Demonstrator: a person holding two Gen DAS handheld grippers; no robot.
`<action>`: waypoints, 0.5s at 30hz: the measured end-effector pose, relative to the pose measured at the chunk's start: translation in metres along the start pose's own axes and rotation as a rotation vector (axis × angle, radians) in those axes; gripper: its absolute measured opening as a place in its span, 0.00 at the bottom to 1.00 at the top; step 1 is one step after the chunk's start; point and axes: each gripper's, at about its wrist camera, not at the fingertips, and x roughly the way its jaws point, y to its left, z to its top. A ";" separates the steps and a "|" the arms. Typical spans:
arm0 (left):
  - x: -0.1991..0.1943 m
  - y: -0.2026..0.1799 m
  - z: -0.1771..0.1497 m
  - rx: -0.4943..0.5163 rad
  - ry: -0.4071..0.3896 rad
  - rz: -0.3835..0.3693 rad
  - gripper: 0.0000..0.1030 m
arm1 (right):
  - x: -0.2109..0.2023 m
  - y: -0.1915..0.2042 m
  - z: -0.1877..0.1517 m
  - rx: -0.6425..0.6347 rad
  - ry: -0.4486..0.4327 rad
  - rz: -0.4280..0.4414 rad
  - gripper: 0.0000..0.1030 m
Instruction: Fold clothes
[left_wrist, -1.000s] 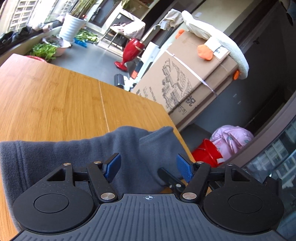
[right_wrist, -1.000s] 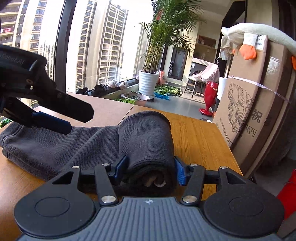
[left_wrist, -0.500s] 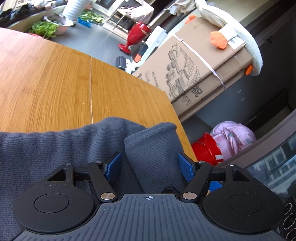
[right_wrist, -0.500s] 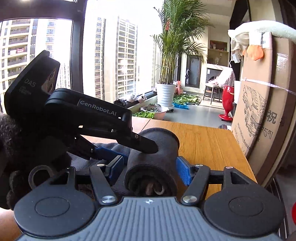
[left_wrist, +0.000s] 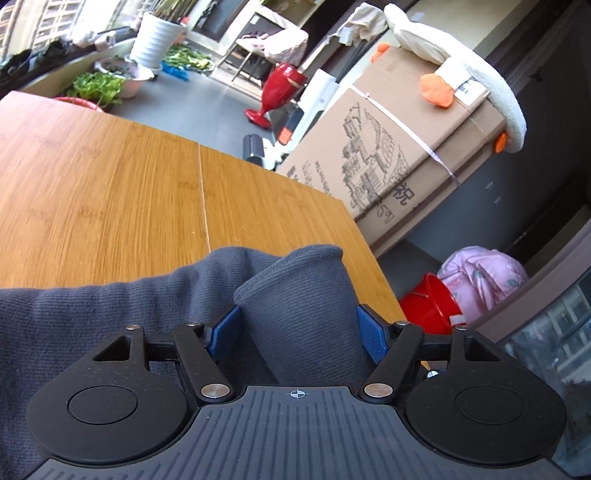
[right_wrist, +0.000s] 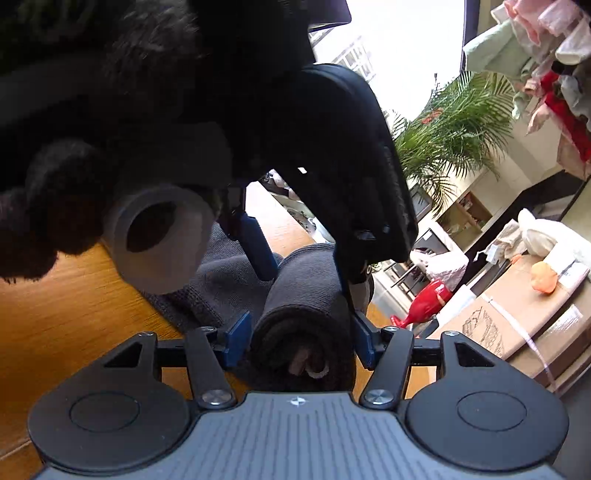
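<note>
A dark grey garment lies on the wooden table (left_wrist: 110, 184), its right end rolled into a thick roll (left_wrist: 303, 314) with the flat part (left_wrist: 92, 314) stretching left. My left gripper (left_wrist: 298, 319) straddles the roll. Its jaws are opening, and the blue pads (left_wrist: 225, 328) rest beside the cloth without squeezing it. In the right wrist view the same roll (right_wrist: 303, 295) points toward me, and my right gripper (right_wrist: 301, 328) is shut on its near end. The left gripper (right_wrist: 301, 266) reaches down over the roll further along, held by a hand in a dark fuzzy sleeve (right_wrist: 74, 184).
The table's right edge (left_wrist: 369, 251) runs just beyond the roll. Past it stand a large cardboard box (left_wrist: 388, 155) with a plush toy on top, a red bucket (left_wrist: 428, 302) and a pink bundle. A potted palm (right_wrist: 454, 140) stands farther back.
My left gripper slid forward from the flat cloth until the roll sat between its pads. The right gripper rolled sideways with the roll's end turning with it, and the left hand now fills its view.
</note>
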 end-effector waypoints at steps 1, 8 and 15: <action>0.000 0.004 0.000 -0.012 0.001 -0.003 0.73 | -0.004 -0.014 0.000 0.092 -0.001 0.058 0.62; -0.003 0.017 0.001 -0.048 -0.001 -0.023 0.75 | -0.005 -0.103 -0.027 0.753 -0.028 0.368 0.74; -0.002 0.018 -0.001 -0.055 0.006 -0.031 0.78 | 0.036 -0.105 -0.053 0.965 0.075 0.443 0.69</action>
